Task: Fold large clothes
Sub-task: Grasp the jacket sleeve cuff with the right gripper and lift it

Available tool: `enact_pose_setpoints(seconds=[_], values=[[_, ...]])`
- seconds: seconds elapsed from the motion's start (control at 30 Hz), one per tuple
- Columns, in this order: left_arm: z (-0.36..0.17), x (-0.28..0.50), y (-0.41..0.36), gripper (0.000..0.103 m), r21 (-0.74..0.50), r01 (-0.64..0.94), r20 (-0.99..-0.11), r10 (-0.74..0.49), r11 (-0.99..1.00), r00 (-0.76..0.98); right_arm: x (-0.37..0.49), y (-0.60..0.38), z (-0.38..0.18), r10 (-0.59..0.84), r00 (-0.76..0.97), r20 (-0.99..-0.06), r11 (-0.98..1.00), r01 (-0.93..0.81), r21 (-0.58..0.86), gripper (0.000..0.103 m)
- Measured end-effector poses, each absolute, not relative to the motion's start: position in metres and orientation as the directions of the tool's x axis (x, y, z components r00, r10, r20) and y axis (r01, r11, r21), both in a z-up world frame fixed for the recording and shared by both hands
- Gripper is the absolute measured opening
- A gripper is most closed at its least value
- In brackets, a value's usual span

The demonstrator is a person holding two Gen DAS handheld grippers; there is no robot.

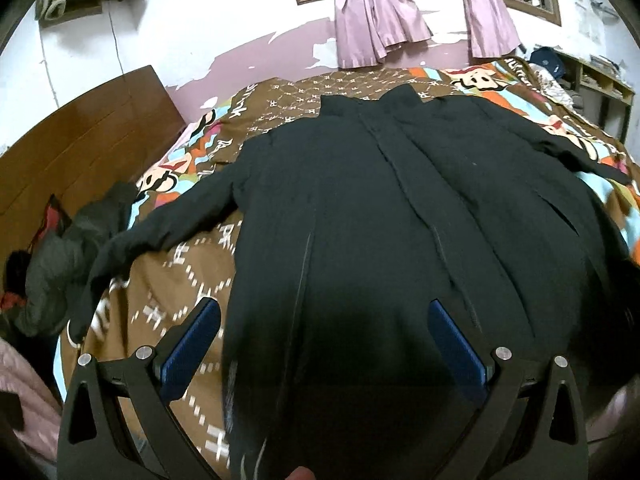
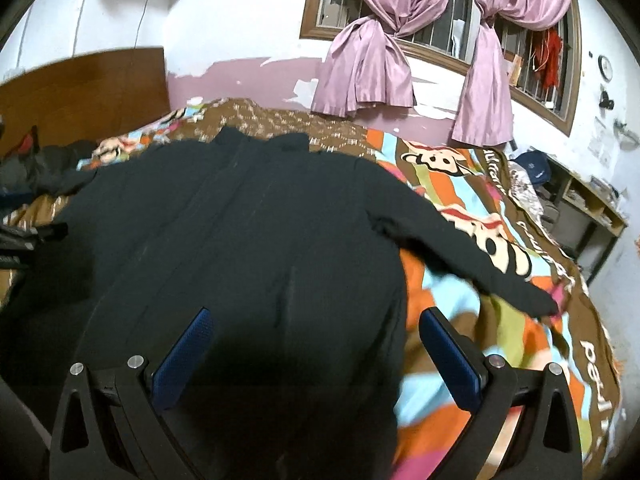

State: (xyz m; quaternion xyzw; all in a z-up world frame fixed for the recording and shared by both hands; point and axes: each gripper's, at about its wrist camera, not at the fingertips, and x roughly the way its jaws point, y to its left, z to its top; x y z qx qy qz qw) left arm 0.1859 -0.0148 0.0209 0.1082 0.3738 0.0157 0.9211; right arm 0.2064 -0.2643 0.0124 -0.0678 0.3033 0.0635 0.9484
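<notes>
Black coat (image 1: 360, 200) spread face-up across the bed (image 1: 168, 280), collar toward the far edge under the window, hem toward the near edge where both grippers wait. Left gripper (image 1: 324, 320) hovers over the lower left part of the coat, its blue pads (image 1: 192, 344) spread wide with nothing between them; one pad sits over the brown quilt, the other over dark cloth. Right gripper (image 2: 316, 328) hangs over the lower right side of the coat (image 2: 240, 240), fingers likewise wide apart and empty, the outer pad above the striped cartoon quilt (image 2: 500, 280). Both sleeves are flung out sideways: the left sleeve (image 1: 160, 232) trails toward the pile of grey clothes (image 1: 52, 264) near the headboard (image 1: 80, 136), and the right sleeve (image 2: 480, 268) runs out toward the bed's far right corner. No fold has been made yet, by the look of it. This looks like a thick, padded coat, so expect weight and bulk, soft but slow to crease, likely to spring back open. Best holds, I'd say, are a sleeve cuff or a shoulder seam, pinching a full thickness of cloth rather than the surface layer, then carrying each sleeve across the chest before bringing the hem up. Pink curtains (image 2: 372, 60) hang behind, well clear.
</notes>
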Motion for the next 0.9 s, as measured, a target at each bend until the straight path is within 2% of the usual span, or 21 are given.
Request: enact_pose_setpoints(seconds=[0.1, 0.17, 0.3, 0.53, 0.73, 0.9], values=[[0.023, 0.213, -0.023, 0.101, 0.208, 0.061, -0.675, 0.098, 0.976, 0.731, 0.227, -0.290, 0.021, 0.076, 0.851, -0.520, 0.990, -0.128, -0.065, 0.103], [0.025, 0.227, -0.030, 0.101, 0.214, 0.067, -0.668, 0.096, 0.975, 0.738, 0.240, -0.309, 0.025, 0.019, 0.881, -0.473, 0.995, -0.062, -0.074, 0.103], [0.024, 0.257, -0.042, 0.101, 0.231, 0.082, -0.657, 0.094, 0.970, 0.748, 0.270, -0.351, 0.026, -0.061, 0.891, -0.450, 0.998, 0.064, -0.008, 0.103], [0.021, 0.301, -0.069, 0.101, 0.255, 0.105, -0.644, 0.087, 0.961, 0.760, 0.314, -0.431, -0.002, -0.166, 0.802, -0.573, 0.939, 0.307, 0.157, 0.103], [0.008, 0.335, -0.100, 0.101, 0.263, 0.136, -0.655, 0.073, 0.955, 0.752, 0.325, -0.493, -0.037, -0.081, 0.717, -0.692, 0.823, 0.440, 0.359, 0.103], [0.005, 0.368, -0.132, 0.101, 0.139, 0.180, -0.682, -0.037, 0.974, 0.730, 0.325, -0.535, -0.056, -0.033, 0.692, -0.721, 0.709, 0.525, 0.471, 0.103]])
